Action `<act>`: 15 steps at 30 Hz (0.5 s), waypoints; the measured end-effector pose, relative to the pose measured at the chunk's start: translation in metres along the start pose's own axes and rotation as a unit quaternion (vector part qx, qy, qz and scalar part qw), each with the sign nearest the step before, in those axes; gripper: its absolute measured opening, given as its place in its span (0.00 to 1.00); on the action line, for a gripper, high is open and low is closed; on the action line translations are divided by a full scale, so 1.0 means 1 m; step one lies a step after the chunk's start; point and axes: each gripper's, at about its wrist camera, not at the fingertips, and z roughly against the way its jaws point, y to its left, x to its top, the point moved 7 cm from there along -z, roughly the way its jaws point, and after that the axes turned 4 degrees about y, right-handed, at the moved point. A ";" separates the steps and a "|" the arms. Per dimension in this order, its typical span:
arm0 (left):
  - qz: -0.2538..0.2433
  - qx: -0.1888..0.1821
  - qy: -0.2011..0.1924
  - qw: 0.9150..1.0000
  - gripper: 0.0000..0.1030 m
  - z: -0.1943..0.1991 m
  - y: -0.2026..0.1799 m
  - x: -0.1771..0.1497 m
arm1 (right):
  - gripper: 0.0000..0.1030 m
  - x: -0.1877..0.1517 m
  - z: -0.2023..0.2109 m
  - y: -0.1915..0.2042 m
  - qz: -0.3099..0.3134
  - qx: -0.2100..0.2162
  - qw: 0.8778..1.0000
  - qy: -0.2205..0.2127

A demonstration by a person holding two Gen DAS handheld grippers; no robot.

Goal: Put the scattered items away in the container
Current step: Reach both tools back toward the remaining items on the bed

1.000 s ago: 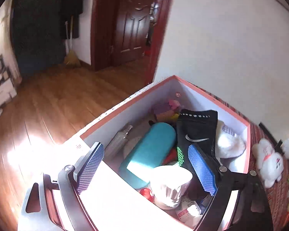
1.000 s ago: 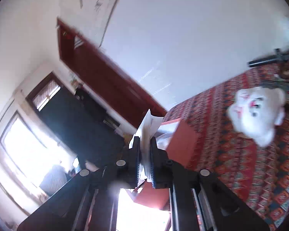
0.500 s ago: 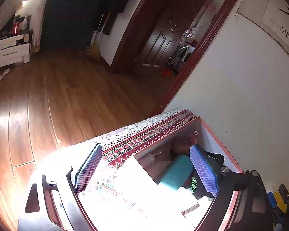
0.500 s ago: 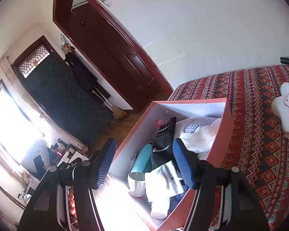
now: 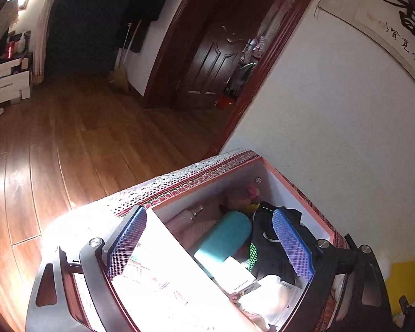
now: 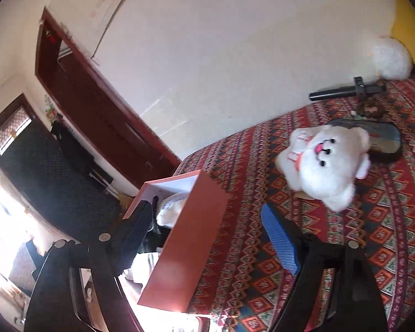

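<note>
Hovering both tongs over the box [image 5: 296, 191] on the bed [image 6: 304, 249]. Left tongs [image 5: 210, 246] gape wide, nothing between them, pointed down at the contents: teal case [image 5: 224, 240], black sock [image 5: 265, 238], white papers [image 5: 235, 274]. Right tongs [image 6: 207, 235] have just been opening and now stand apart, gripping nothing; they straddle the box's orange side wall [image 6: 188, 238], 1 finger inside, 1 over the patterned bedspread. Outside the box on the bed: white plush toy [image 6: 326, 163], black case [image 6: 384, 138] touching it, black handle [image 6: 345, 91] by the wall.
</note>
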 end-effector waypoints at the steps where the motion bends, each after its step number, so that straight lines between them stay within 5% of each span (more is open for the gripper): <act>1: -0.005 -0.003 0.001 1.000 0.90 -0.001 -0.007 -0.002 | 0.79 0.002 0.008 -0.018 -0.016 -0.009 1.000 -0.006; 8: -0.049 -0.019 0.015 0.998 0.90 -0.009 -0.062 -0.022 | 0.80 0.006 0.073 -0.131 -0.118 -0.066 0.989 -0.060; 15: -0.114 -0.044 0.032 0.992 0.90 -0.017 -0.138 -0.059 | 0.80 -0.016 0.144 -0.251 -0.251 -0.117 0.951 -0.135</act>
